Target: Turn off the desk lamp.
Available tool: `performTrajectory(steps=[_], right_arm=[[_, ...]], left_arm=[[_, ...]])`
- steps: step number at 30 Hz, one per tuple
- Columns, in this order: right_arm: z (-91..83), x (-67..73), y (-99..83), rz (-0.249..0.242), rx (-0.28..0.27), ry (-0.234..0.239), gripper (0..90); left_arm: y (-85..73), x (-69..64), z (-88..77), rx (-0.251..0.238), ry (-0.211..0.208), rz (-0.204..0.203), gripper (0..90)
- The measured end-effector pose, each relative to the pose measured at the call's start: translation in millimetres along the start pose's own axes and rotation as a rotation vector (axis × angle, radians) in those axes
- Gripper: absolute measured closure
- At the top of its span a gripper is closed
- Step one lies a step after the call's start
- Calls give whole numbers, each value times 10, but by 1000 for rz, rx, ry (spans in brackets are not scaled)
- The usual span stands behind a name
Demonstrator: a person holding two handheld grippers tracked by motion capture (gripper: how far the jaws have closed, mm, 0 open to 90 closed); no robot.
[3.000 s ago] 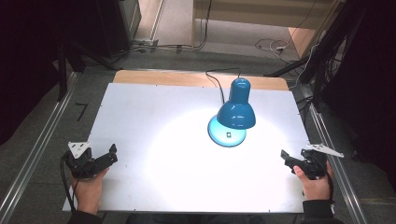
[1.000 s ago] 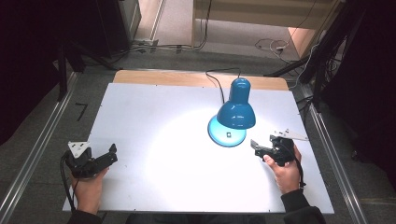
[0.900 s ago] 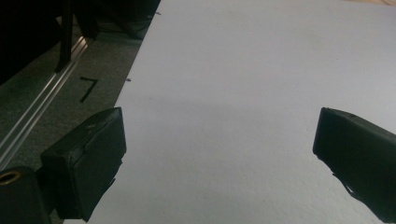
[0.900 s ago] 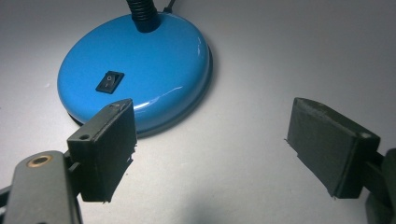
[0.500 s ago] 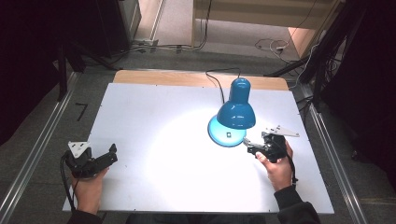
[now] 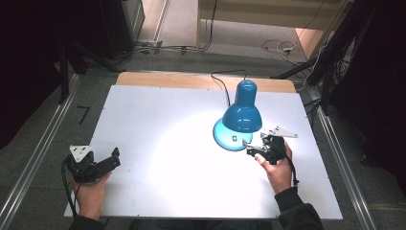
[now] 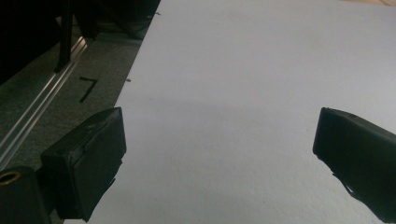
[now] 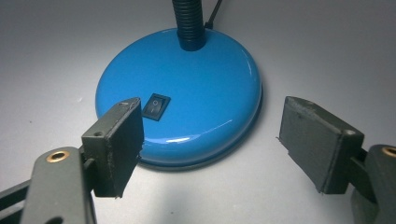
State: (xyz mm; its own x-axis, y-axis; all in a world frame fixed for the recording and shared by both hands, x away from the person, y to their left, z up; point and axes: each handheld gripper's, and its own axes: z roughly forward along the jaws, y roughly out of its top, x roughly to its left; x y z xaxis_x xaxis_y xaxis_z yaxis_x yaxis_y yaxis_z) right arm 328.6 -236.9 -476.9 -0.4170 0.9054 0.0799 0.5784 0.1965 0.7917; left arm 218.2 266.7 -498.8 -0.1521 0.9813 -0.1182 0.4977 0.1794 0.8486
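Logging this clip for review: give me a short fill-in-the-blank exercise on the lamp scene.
1. The desk lamp has a round base of the colour ____.
2. The black rocker switch sits on the lamp's ____.
3. The gripper nearest the lamp is the ____ gripper.
4. The left gripper has its jaws ____ over the white table.

Missing words: blue; base; right; open

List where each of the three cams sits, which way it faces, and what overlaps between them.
High view: fixed above the person's side, looking forward and down on the white table; both forearms come in from the bottom, with the left gripper and right gripper.
Left gripper view: rides the left gripper, looking along its open jaws across bare table toward the floor edge.
Right gripper view: rides the right gripper, facing the blue lamp base and its rocker switch.
Shared: high and right gripper views both show the lamp base.
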Motion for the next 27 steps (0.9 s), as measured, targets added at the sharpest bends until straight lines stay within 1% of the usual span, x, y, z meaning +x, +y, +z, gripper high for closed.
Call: performTrajectory(steps=[6,9,11,13,20,24,25,27], right_arm=[[47,58,27,-3,-7,12,224],[60,66,30,2,-8,11,232],[68,69,26,-8,-5,5,235],[70,76,24,-7,-6,12,236],[70,82,4,-8,-10,10,267],[86,99,-10,-20,-17,18,348],[84,107,-12,-25,-20,22,392],[80,116,-12,-27,-43,31,474]], left_arm=[[0,0,-1,0,-1,0,33],[1,2,0,0,-1,0,33],[2,3,-1,1,0,0,34],[2,3,-3,0,-1,-1,33],[1,6,-5,0,-2,-2,34],[1,3,-3,0,-3,-1,34],[1,3,-1,1,-3,0,34],[0,2,-1,1,-3,-1,33]])
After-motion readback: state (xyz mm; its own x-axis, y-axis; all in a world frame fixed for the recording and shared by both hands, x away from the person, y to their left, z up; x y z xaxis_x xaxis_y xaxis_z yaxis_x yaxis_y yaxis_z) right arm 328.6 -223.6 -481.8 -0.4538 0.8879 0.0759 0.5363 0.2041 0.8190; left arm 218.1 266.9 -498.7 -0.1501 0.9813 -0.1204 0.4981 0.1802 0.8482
